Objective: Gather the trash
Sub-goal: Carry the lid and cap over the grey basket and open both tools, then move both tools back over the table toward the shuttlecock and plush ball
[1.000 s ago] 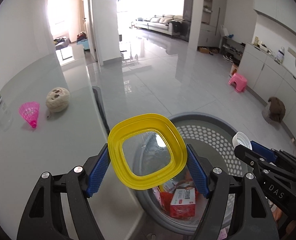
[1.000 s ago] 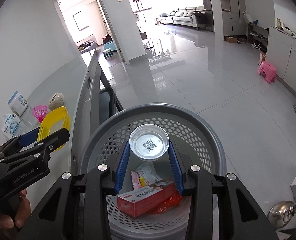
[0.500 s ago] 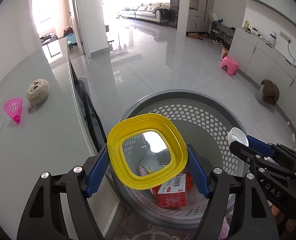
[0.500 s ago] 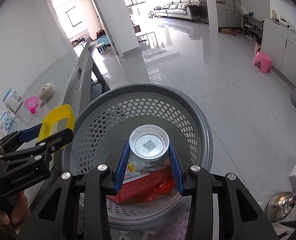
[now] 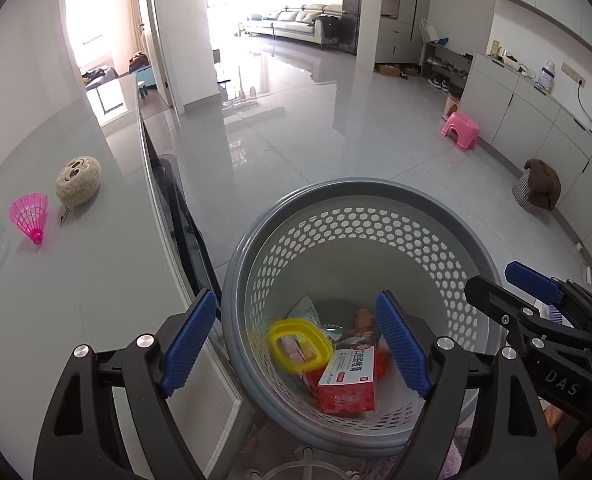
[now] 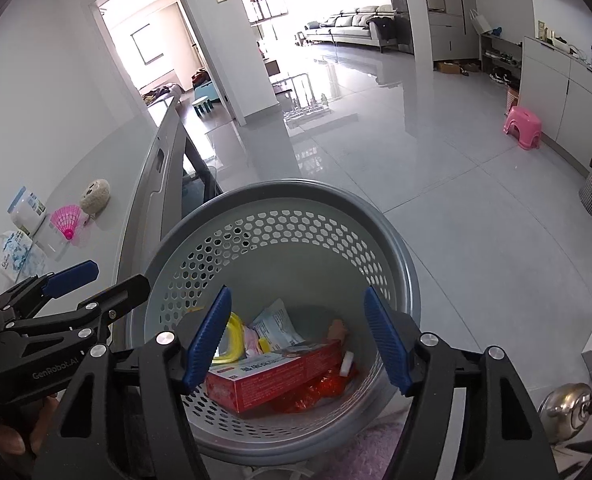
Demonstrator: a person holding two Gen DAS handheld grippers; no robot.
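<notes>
Your left gripper (image 5: 298,344) and right gripper (image 6: 298,338) have just been opening, nothing between them; the blurred yellow plastic ring lid (image 5: 299,345) sits inside the grey perforated basket (image 5: 360,188), by its left wall.

I'm working in a home, an open-plan living space. Far off I see a sofa (image 5: 302,20) by bright windows; a glossy tiled floor (image 5: 336,128) spreads between. On the right stand white cabinets (image 5: 536,120), a shoe rack (image 5: 444,68) and a pink child's stool (image 5: 460,130).
</notes>
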